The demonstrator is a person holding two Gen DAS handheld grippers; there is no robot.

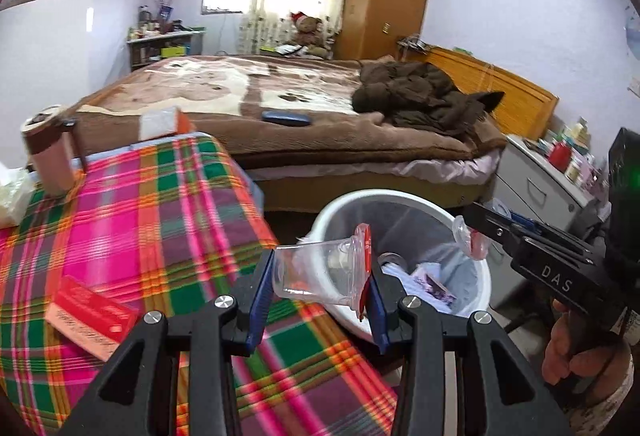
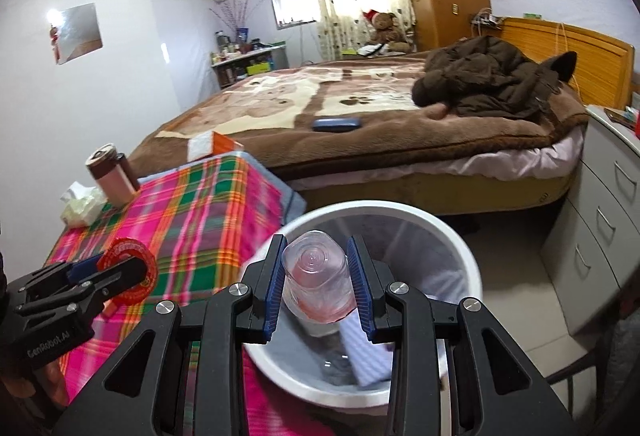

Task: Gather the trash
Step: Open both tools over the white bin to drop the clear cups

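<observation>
Two cups (image 1: 320, 272) gripper-held, over white bin (image 1: 472, 260)

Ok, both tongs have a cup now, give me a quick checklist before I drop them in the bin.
1. Left tongs clamped on clear cup with red lid: ok.
2. Right tongs clamped on pinkish clear cup: ok.
3. Pinkish cup over the white bin opening: ok.
4. Red-lidded cup fully over the opening: not ok, it hangs at the rim by the plaid table.
5. Room left in bin: ok.
6. Cups empty: cannot tell.
</observation>
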